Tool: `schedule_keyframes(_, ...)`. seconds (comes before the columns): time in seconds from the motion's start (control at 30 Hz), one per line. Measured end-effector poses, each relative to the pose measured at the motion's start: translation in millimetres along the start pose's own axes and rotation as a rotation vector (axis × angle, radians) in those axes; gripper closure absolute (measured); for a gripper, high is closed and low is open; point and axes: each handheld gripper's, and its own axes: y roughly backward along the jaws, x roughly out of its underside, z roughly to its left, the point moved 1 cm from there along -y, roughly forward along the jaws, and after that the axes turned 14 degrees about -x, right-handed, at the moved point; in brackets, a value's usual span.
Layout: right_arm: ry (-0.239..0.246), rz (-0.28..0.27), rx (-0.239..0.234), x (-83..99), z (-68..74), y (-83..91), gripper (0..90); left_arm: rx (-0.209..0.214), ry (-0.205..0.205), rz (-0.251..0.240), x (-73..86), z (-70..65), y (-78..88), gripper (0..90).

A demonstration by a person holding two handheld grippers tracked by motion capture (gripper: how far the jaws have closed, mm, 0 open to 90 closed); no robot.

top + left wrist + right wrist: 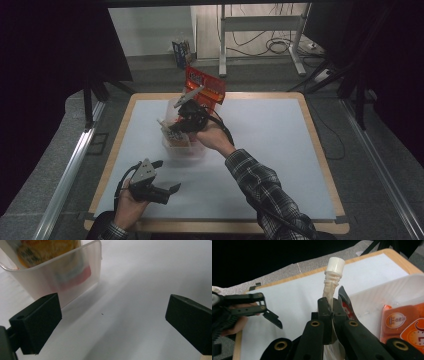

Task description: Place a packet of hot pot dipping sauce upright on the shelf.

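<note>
My right gripper (333,307) is shut on the top edge of a spouted drink pouch (332,287), just below its white screw cap (336,265). From above, that right gripper (174,130) holds the orange pouch (177,141) upright inside a clear plastic tub (192,152) left of the mat's middle. A red-orange snack bag (206,86) leans up at the tub's far end, and an orange packet (403,325) lies in the tub beside the jaws. My left gripper (167,176) rests near the front edge, open and holding nothing, its pads (37,322) wide apart, facing the tub (82,267).
A white mat (270,135) covers the wooden table (320,150); its right half is bare. Black curtains flank both sides. A desk frame (260,30), cables and a small box (181,50) stand on the floor beyond the far edge.
</note>
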Motion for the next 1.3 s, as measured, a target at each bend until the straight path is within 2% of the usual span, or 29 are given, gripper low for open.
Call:
schedule_keyframes(0.2,-0.014,0.03,0.014,12.4,-7.8,-9.3,87.8,-0.001,-0.006,0.003,0.1,-0.2,-0.2,0.4)
schedule_keyframes(0.23,-0.014,0.03,0.014,12.4,-7.8,-9.3,87.8,-0.001,-0.006,0.003,0.1,-0.2,-0.2,0.4)
schedule_keyframes(0.27,-0.022,0.007,0.006,14.4,-9.8,-8.6,87.8,-0.002,-0.008,0.006,0.1,-0.3,-0.4,0.4)
schedule_keyframes(0.53,-0.03,0.007,0.003,17.3,-11.5,-7.5,87.0,-0.004,-0.013,0.009,0.2,-1.3,-1.0,0.4)
schedule_keyframes(0.83,-0.028,0.029,0.024,18.8,-12.0,-10.4,79.6,-0.006,-0.016,0.013,0.4,-1.1,-1.3,0.4)
schedule_keyframes(1.13,-0.018,0.021,0.055,18.2,-10.6,-8.8,62.3,-0.006,-0.02,0.015,0.5,-1.5,-1.7,0.4)
schedule_keyframes(1.3,0.001,0.038,0.057,17.0,-7.6,-10.5,44.9,-0.005,-0.021,0.015,0.6,-1.7,-2.0,0.4)
